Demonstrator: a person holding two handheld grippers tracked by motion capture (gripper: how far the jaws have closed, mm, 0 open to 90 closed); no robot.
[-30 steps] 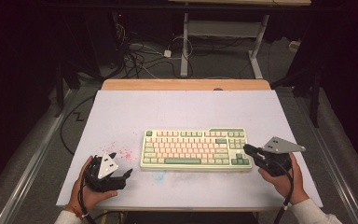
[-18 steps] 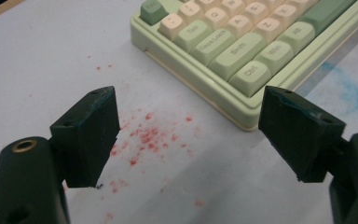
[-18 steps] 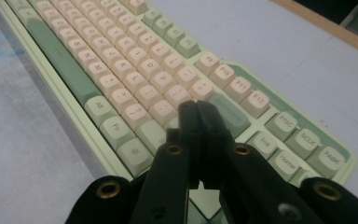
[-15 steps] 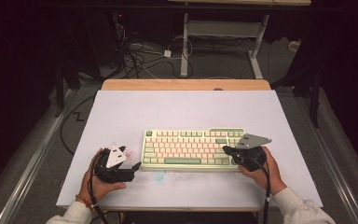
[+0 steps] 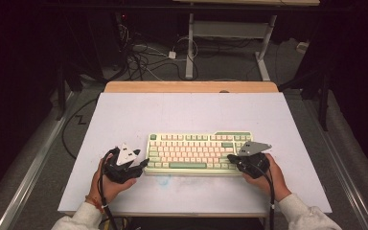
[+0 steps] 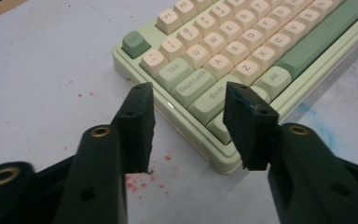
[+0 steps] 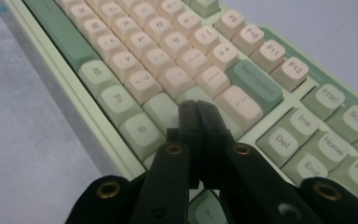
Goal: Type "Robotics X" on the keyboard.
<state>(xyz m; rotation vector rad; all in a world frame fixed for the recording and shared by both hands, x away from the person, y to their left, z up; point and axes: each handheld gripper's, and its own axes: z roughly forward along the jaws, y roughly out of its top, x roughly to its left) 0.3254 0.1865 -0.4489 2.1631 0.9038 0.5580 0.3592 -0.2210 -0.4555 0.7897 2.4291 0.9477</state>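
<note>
Two grippers flank the keyboard [image 5: 199, 152] lying on the white surface [image 5: 182, 112]. The left gripper [image 6: 189, 126], its jaws just closing yet parted, straddles the keyboard's near-left corner without touching. The right gripper [image 7: 198, 140], jaws pressed together empty, hovers over the right-hand keys, hiding some.

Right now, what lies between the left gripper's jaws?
The keyboard's near left corner sits between the open jaws, which have just been closing; the left gripper view shows it.

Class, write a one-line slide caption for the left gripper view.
Left gripper, jaws partly open, straddles the near left corner of the green-and-cream keyboard on the white table.
</note>
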